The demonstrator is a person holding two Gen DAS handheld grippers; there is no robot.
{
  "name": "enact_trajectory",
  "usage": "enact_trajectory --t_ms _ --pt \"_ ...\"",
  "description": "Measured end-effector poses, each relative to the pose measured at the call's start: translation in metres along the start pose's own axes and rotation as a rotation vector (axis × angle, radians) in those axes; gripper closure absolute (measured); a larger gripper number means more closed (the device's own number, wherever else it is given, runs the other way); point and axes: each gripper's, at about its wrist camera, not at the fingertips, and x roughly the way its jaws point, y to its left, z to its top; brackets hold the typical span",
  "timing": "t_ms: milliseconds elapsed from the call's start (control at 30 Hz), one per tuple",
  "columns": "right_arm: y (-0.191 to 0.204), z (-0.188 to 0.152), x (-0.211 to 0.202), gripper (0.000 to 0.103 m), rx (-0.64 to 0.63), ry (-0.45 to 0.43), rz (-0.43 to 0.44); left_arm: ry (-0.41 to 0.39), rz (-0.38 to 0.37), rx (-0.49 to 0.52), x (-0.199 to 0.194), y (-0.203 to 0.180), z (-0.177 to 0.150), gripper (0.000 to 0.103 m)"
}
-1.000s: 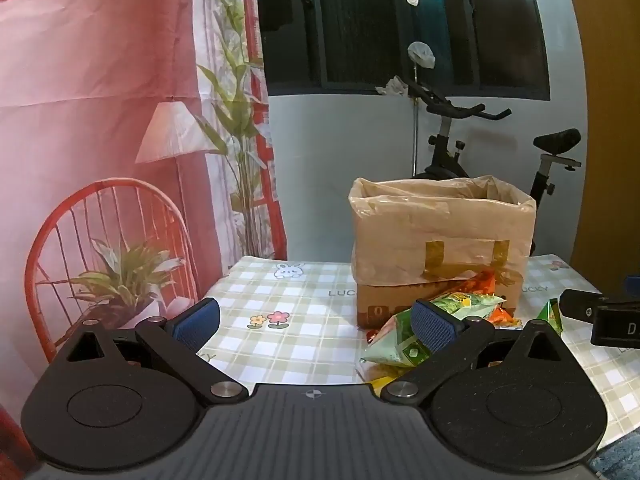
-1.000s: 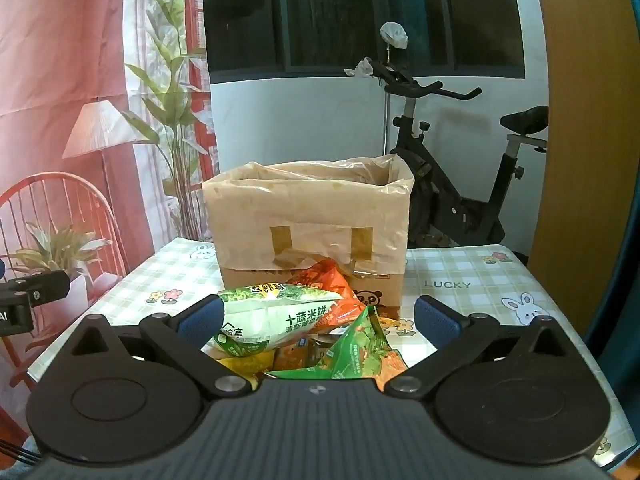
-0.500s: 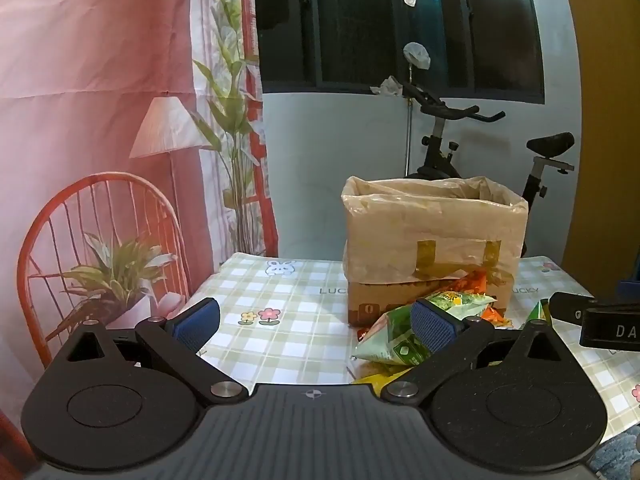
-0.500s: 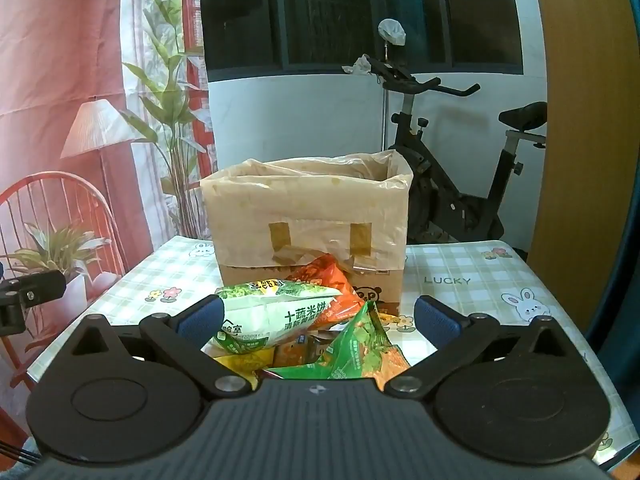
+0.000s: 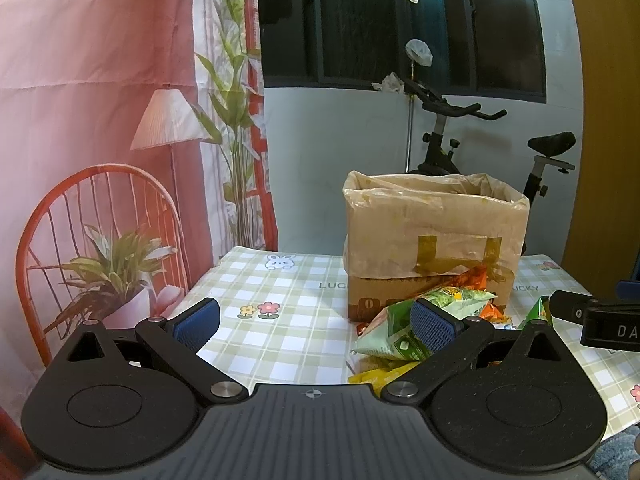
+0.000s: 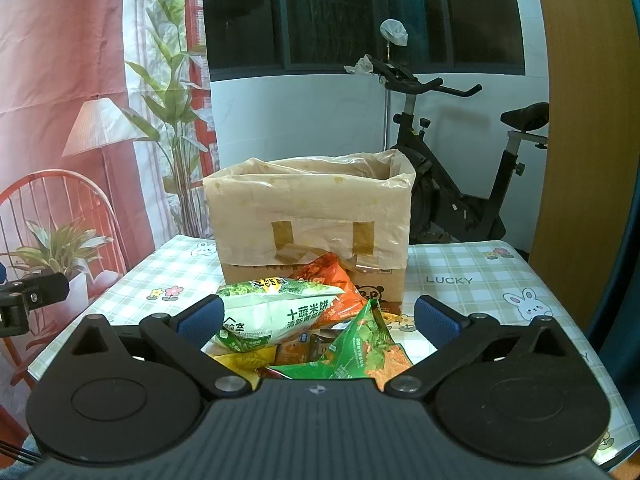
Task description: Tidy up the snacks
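Note:
A pile of snack bags lies on the checked table in front of a cardboard box [image 6: 312, 232] lined with a plastic bag. On top is a white and green rice-cracker bag [image 6: 276, 312], with an orange bag [image 6: 332, 284] behind it and a green bag [image 6: 368, 344] at the front. My right gripper [image 6: 318, 316] is open and empty, just short of the pile. My left gripper [image 5: 316, 320] is open and empty, to the left of the pile [image 5: 404, 332]. The box [image 5: 436, 240] stands beyond it.
The checked tablecloth [image 6: 480, 280] covers a small table with edges close on both sides. An exercise bike [image 6: 460, 184] stands behind the table. A printed backdrop with a red chair [image 5: 100, 240] hangs at the left. The right gripper's finger [image 5: 596, 316] shows at the left wrist view's right edge.
Both grippers have drawn back and risen slightly, so the box and pile look a little smaller and lower. Both stay open.

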Motion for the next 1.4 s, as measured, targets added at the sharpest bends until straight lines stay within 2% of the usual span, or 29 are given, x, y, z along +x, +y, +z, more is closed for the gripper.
enact_trajectory --t_ms 1400 --pt "0.0007 -0.0001 0.0002 0.0 0.0 0.003 0.0 0.002 -0.001 -0.007 -0.0001 0.0008 -0.0033 0.001"
